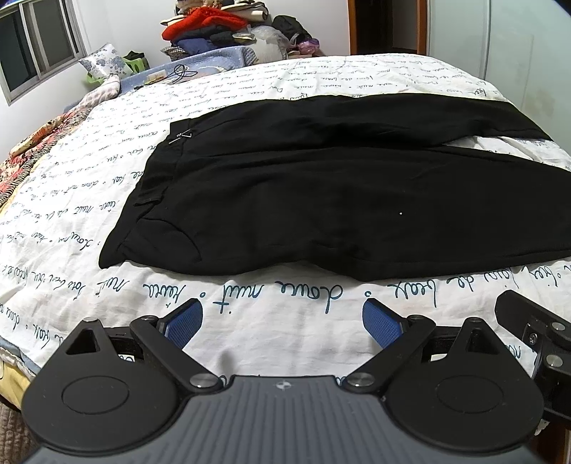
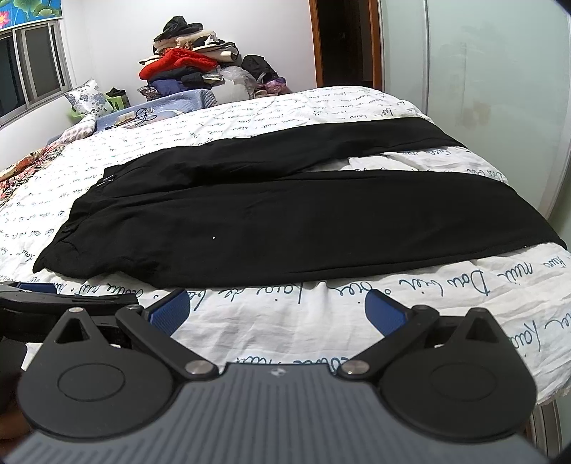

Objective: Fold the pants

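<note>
Black pants (image 1: 321, 200) lie flat on the white bedsheet with blue script (image 1: 271, 321), waistband to the left, both legs stretching right and spread slightly apart. They also show in the right wrist view (image 2: 285, 228). My left gripper (image 1: 282, 321) is open and empty, hovering over the sheet just short of the pants' near edge. My right gripper (image 2: 278, 310) is open and empty, also just short of the near leg's edge. Part of the right gripper (image 1: 535, 332) shows at the right of the left wrist view; the left gripper (image 2: 64, 303) shows at the left of the right wrist view.
A pile of clothes (image 1: 228, 32) stands beyond the far side of the bed. A patterned pillow (image 1: 103, 62) and quilt (image 1: 35, 150) lie at the far left. A window (image 1: 32, 46) is on the left wall, a wardrobe panel (image 2: 492, 71) on the right.
</note>
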Motion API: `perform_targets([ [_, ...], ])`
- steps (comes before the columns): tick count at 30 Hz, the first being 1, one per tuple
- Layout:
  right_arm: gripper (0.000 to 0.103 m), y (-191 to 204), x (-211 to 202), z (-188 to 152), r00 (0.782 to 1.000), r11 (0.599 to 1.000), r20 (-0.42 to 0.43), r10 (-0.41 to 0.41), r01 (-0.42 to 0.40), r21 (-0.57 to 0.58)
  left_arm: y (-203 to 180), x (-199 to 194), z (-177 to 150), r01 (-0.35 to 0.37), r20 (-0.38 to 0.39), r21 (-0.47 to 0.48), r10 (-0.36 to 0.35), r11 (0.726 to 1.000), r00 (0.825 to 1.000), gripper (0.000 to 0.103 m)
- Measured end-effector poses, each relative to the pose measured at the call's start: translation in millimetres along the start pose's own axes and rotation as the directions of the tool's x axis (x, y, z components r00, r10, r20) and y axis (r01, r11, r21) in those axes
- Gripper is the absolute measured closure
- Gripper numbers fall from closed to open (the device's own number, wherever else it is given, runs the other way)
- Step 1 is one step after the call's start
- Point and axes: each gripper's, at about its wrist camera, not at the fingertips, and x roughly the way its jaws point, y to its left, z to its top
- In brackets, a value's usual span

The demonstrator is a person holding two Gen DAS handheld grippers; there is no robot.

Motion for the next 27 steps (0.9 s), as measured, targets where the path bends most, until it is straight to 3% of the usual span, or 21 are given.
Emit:
perform_targets([
  [27,0.000,1.8,0.8,-0.5,1.000,1.000,-0.005,0.002,-0.002,0.005,0.2,2.8,-2.4,-0.011,-0.007,0.003,0.011,1.000,1.000,0.006],
])
